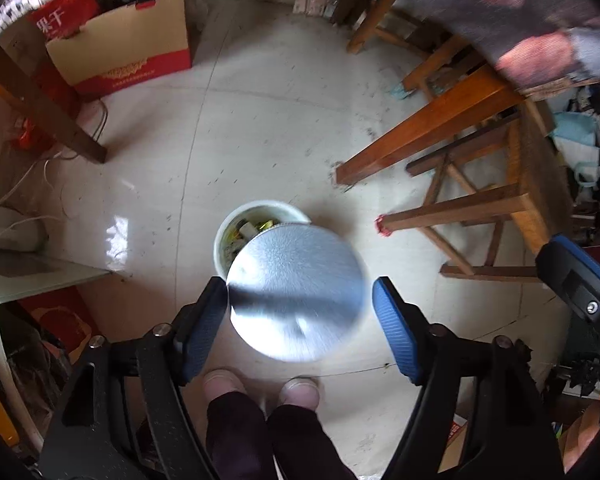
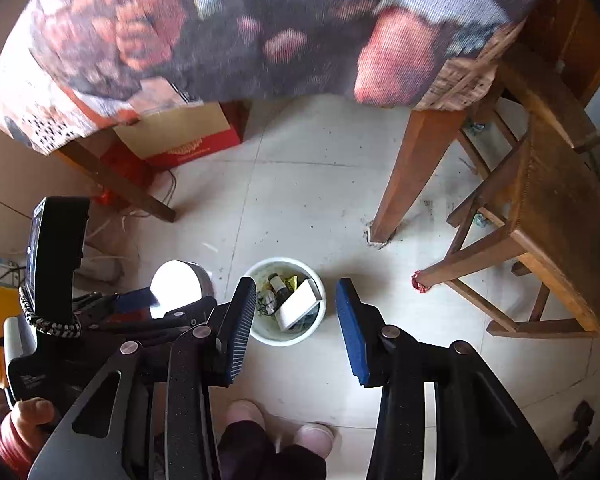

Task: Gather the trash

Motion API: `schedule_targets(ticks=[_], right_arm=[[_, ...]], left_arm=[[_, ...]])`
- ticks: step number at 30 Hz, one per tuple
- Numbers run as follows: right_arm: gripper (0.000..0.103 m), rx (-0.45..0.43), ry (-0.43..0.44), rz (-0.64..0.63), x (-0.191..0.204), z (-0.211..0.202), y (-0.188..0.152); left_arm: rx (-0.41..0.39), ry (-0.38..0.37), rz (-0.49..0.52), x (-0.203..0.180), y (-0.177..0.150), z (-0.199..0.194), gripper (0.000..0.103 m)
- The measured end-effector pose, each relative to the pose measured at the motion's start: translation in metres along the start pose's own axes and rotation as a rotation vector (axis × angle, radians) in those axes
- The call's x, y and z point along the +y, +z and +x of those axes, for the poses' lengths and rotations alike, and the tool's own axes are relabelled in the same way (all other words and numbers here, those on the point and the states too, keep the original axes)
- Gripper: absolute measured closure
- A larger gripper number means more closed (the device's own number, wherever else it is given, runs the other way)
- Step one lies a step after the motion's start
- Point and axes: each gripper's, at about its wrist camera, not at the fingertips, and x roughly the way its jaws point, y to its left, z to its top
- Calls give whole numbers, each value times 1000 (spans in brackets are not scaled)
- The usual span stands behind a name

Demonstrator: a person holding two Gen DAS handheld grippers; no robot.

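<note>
Claws (image 1: 300,332) (image 2: 296,328): two; bin (image 2: 260,332): one.

Looking down past the right gripper (image 2: 296,320), jaws apart with nothing between the pads, onto a white bin (image 2: 286,302) on the tiled floor (image 2: 308,184), holding a white box (image 2: 300,304), a small dark bottle (image 2: 278,285) and yellow wrappers. At left, the left gripper (image 2: 140,300) with a shiny round lid (image 2: 178,286) at its tip, beside the bin; whether gripped, cannot tell. Above, a table under a patterned cloth (image 2: 260,28), a stool (image 2: 540,216) at right, two slippers (image 2: 280,428) at bottom.
</note>
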Motion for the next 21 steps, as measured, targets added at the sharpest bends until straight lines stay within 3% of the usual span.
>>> schedule_targets(ticks=[2, 10, 15, 21], right_arm=[[65, -15, 6, 1, 1, -12, 0], [65, -56, 18, -21, 11, -78, 2], [65, -104, 38, -40, 15, -143, 5], [65, -222, 56, -97, 33, -247, 2]], left_arm=[[-39, 11, 12, -4, 1, -18, 22], [-131, 46, 5, -24, -6, -107, 22], [-228, 60, -4, -42, -26, -206, 22], [-397, 49, -14, -68, -62, -336, 22]])
